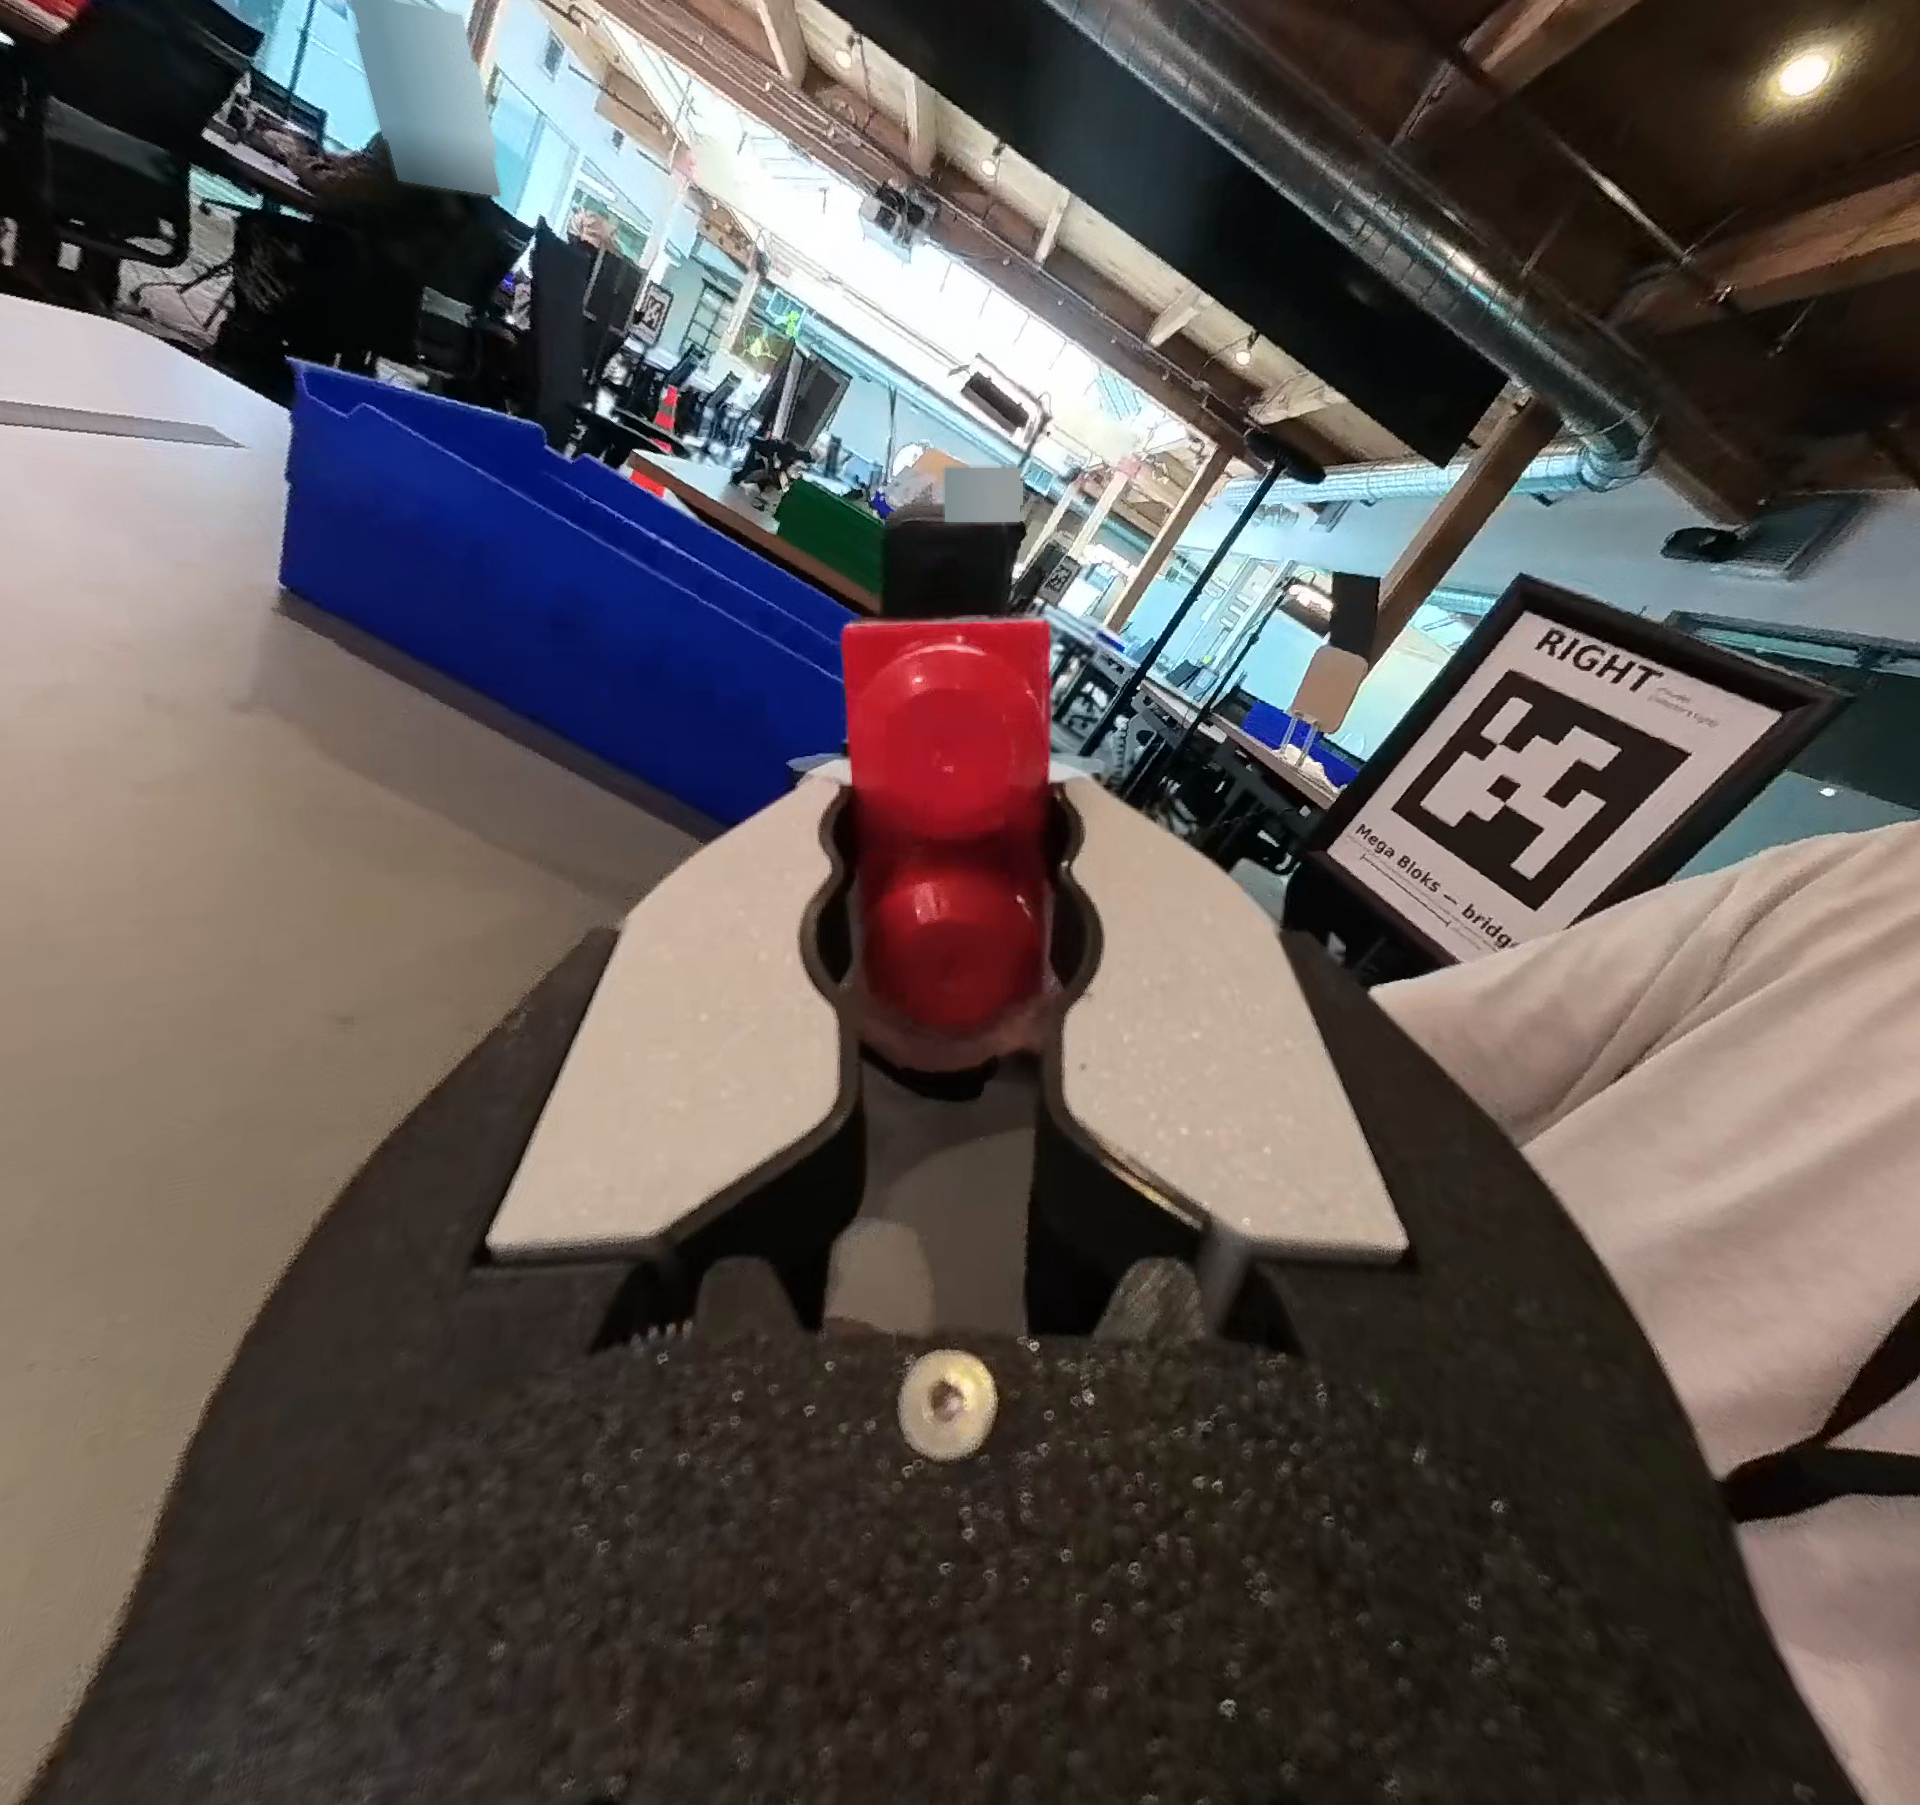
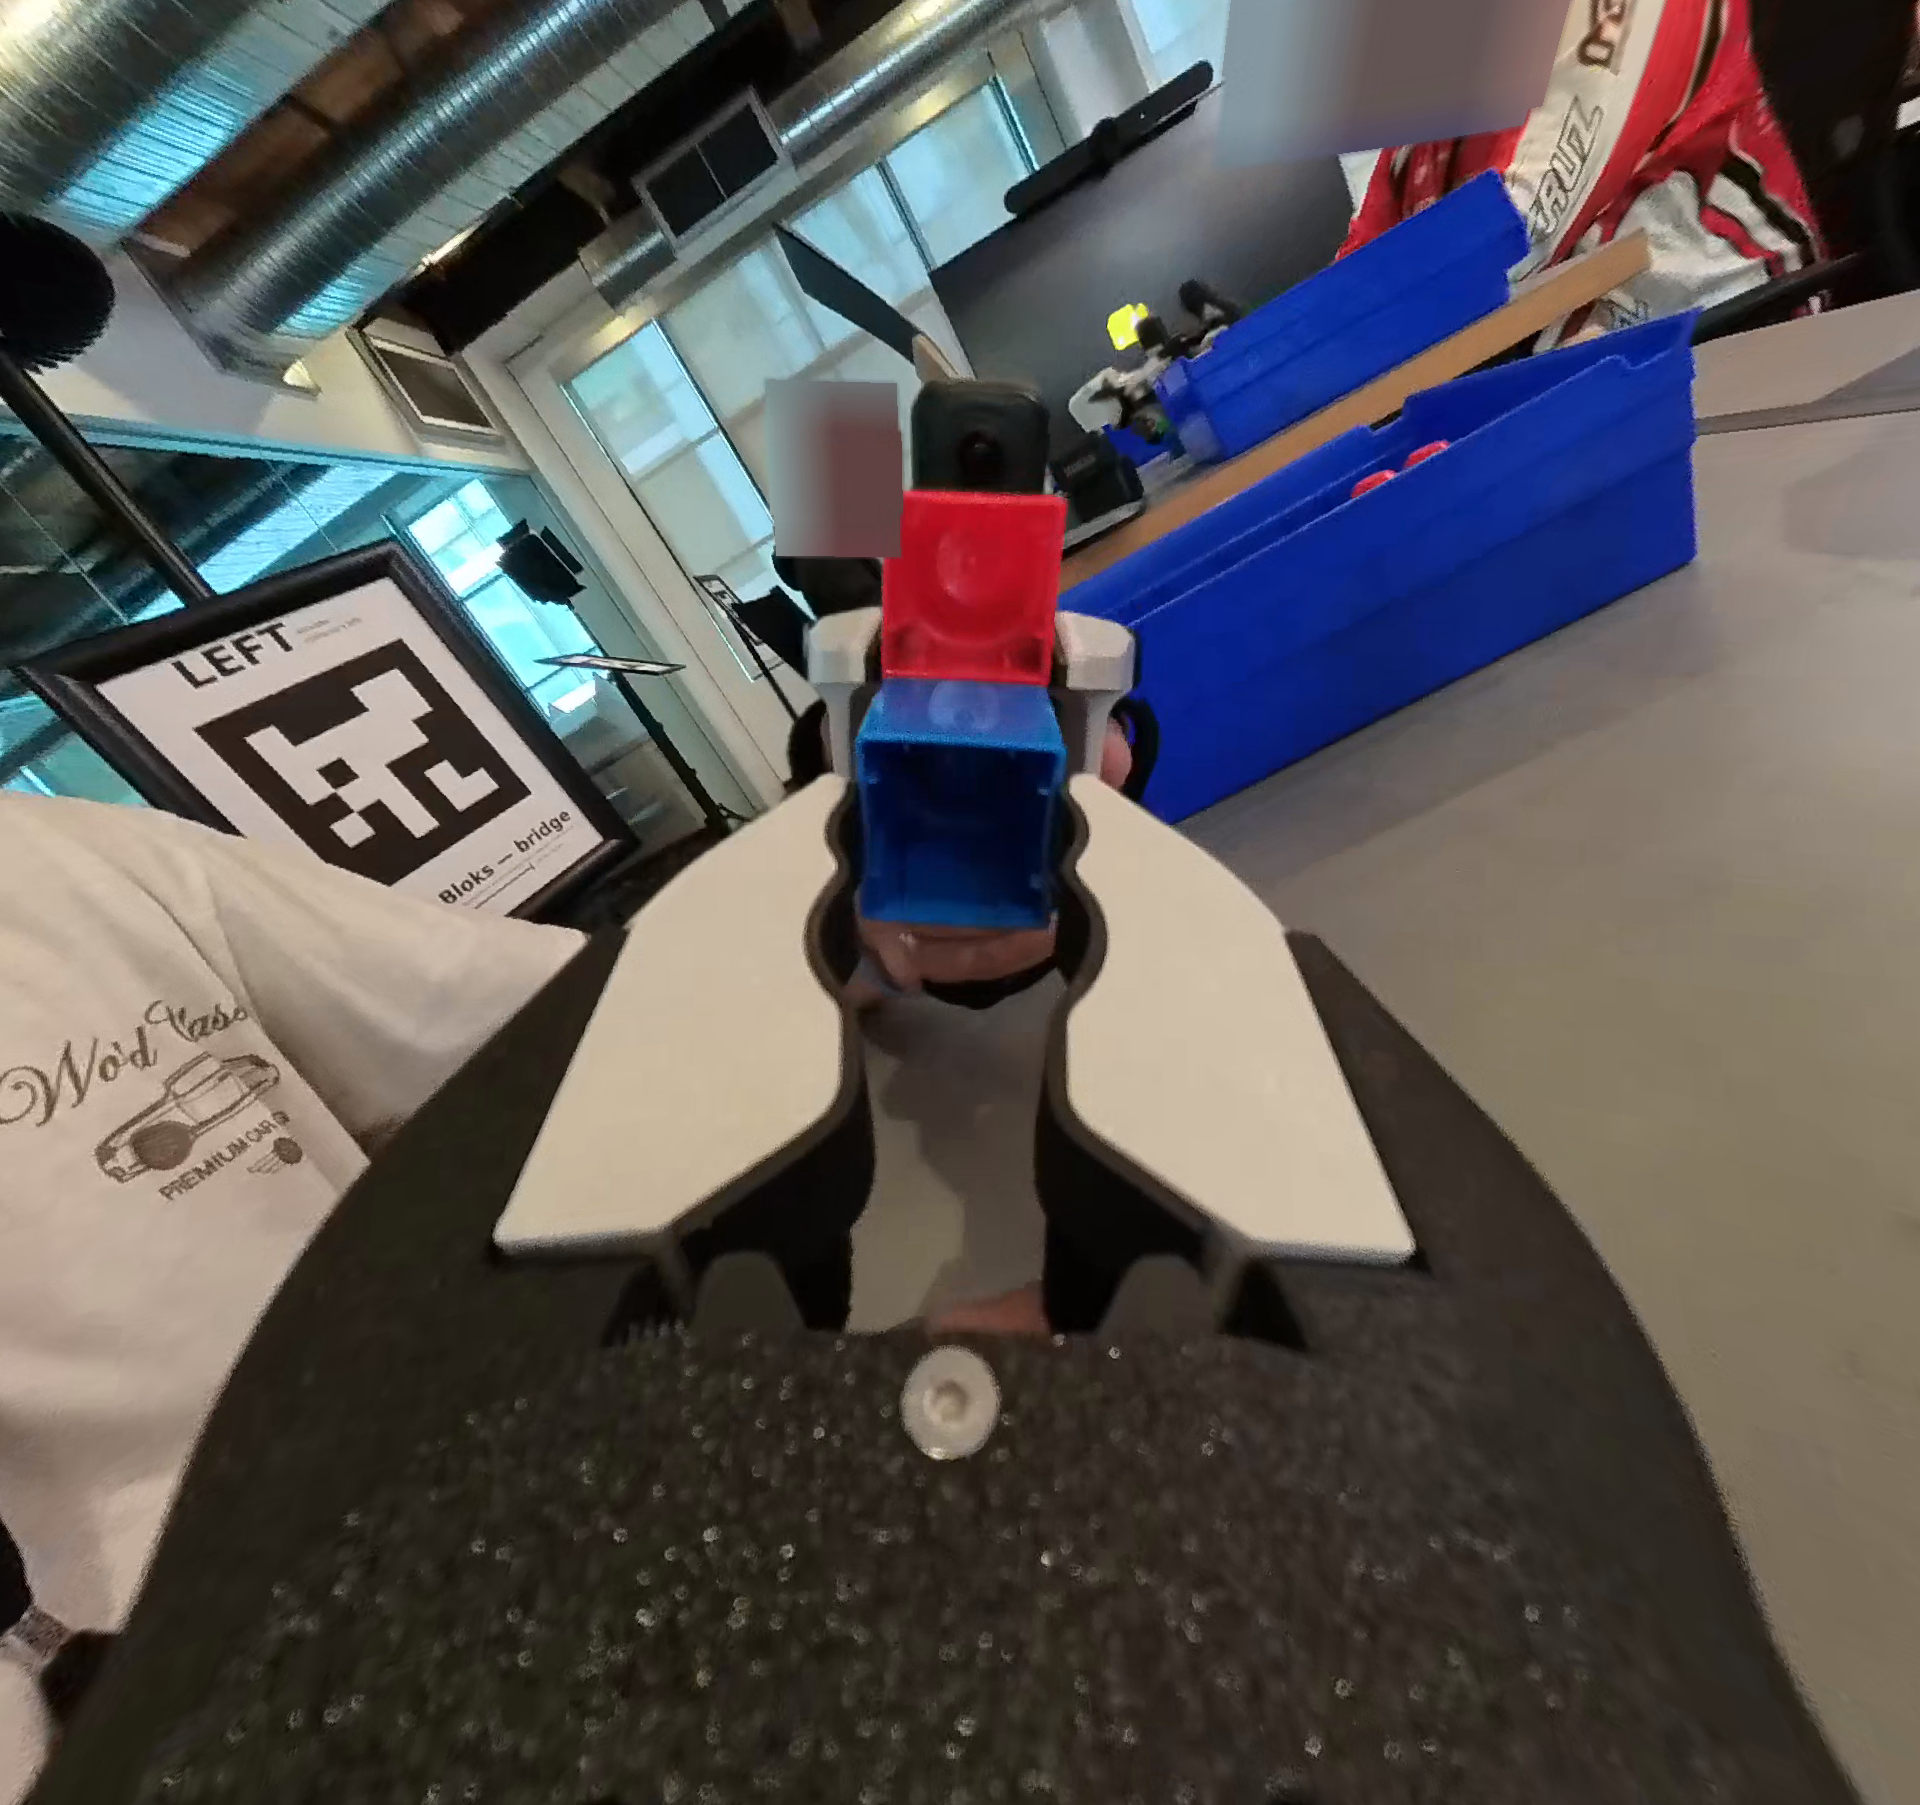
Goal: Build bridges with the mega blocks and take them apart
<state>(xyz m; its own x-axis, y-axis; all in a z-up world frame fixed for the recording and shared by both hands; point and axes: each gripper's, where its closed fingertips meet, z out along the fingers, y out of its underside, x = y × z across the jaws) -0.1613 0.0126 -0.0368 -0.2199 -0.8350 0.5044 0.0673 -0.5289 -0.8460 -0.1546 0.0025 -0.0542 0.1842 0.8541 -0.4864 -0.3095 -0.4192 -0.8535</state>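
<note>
Left tool clamping red block, raised

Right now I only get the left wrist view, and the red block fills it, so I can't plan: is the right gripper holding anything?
Observer: Yes. The right gripper is shut on a blue block, hollow side toward its camera.
Operator: Does it touch mine?
Observer: The red block sits right against the blue one's far end. I cannot tell whether they are locked together.
Operator: Any blocks in the bin?
Observer: Red studs show inside the bin.
</note>
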